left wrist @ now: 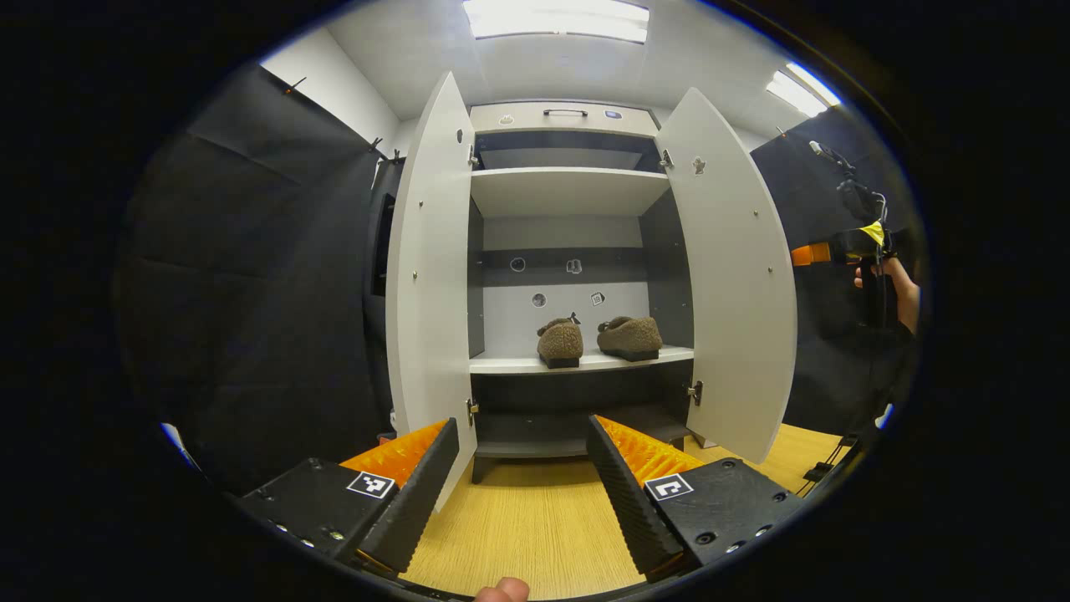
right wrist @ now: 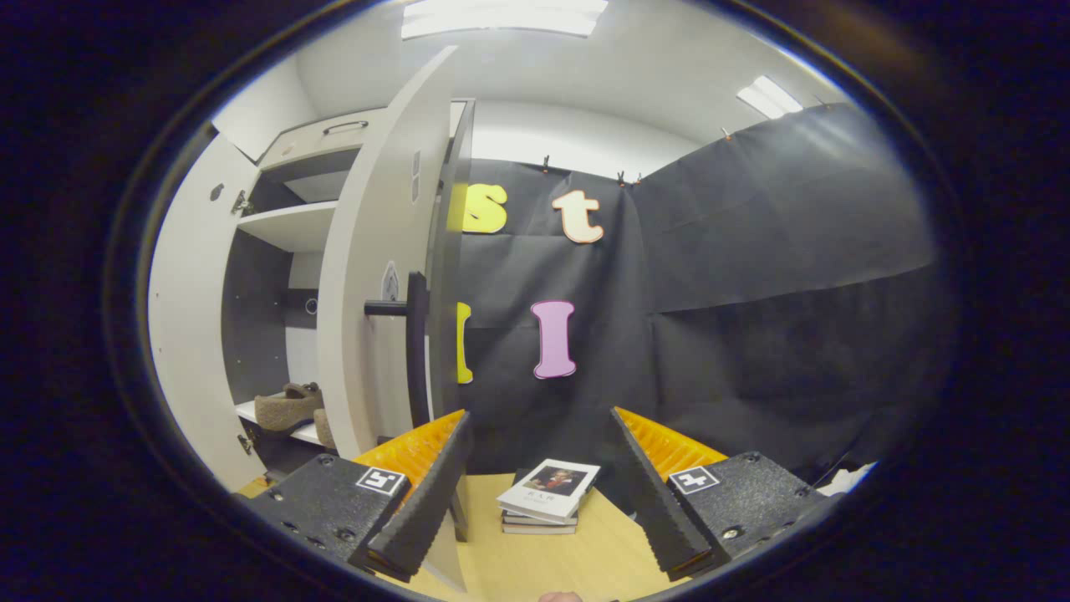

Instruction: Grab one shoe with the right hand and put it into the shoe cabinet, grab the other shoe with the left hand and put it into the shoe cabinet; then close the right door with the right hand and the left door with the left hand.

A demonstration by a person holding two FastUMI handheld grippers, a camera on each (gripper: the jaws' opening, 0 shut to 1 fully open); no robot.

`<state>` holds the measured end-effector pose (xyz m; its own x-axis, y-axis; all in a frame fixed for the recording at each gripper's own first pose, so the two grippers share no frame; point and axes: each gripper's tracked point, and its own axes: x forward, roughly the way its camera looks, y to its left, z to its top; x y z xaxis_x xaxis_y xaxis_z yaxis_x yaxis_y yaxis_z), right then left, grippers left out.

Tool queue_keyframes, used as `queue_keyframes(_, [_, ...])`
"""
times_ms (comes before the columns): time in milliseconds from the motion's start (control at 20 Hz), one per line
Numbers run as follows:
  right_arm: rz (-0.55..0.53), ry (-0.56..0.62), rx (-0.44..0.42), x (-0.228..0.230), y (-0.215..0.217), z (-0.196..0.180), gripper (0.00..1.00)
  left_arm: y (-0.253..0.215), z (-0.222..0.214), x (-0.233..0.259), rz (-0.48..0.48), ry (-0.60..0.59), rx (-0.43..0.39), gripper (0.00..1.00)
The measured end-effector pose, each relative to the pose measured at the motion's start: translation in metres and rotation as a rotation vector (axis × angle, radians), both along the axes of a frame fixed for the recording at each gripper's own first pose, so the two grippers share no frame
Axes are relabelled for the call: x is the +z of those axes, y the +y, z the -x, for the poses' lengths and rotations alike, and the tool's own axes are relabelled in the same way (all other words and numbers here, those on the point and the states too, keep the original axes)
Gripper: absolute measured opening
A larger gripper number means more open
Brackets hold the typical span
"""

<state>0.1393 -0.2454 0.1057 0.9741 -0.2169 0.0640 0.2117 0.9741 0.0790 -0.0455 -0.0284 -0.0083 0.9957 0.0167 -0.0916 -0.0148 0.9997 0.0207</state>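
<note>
Two brown fuzzy shoes, one point(left wrist: 560, 341) beside the other point(left wrist: 629, 334), stand side by side on the middle shelf point(left wrist: 501, 364) of the white shoe cabinet. Its left door point(left wrist: 430, 276) and right door point(left wrist: 727, 276) both hang wide open. My left gripper point(left wrist: 522, 422) is open and holds nothing, well in front of the cabinet and facing it. A hand holds my right gripper point(left wrist: 844, 247) off beyond the right door. In the right gripper view, that gripper point(right wrist: 541, 414) is open with nothing in it, close to the outer side of the right door point(right wrist: 368, 276), whose black handle point(right wrist: 414, 351) sticks out. The shoes point(right wrist: 288, 407) show past the door.
A stack of books point(right wrist: 547, 497) lies on the wooden floor point(left wrist: 535, 518) near the black cloth wall, ahead of the right gripper. The cabinet has an upper shelf point(left wrist: 568, 188), a lower dark shelf point(left wrist: 535, 431) and a top drawer point(left wrist: 564, 117).
</note>
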Motion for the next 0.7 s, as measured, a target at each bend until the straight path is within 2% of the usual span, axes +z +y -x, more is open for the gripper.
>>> queue_keyframes(200, [0.018, 0.002, 0.037, 0.005, 0.011, -0.009, 0.98, -0.005, -0.001, 0.002, -0.006, 0.001, -0.008, 0.93])
queue_keyframes(300, [0.052, -0.001, 0.024, 0.008, 0.011, -0.006, 0.89, -0.008, -0.003, 0.004, 0.0, -0.01, -0.013, 0.93])
queue_keyframes(400, [0.073, 0.006, 0.017, 0.006, 0.014, -0.007, 0.94, -0.008, -0.004, 0.005, 0.006, -0.007, -0.021, 0.92])
queue_keyframes(700, [0.01, 0.001, 0.054, 0.004, 0.03, -0.001, 0.95, -0.002, -0.004, -0.002, 0.002, 0.007, -0.017, 0.92])
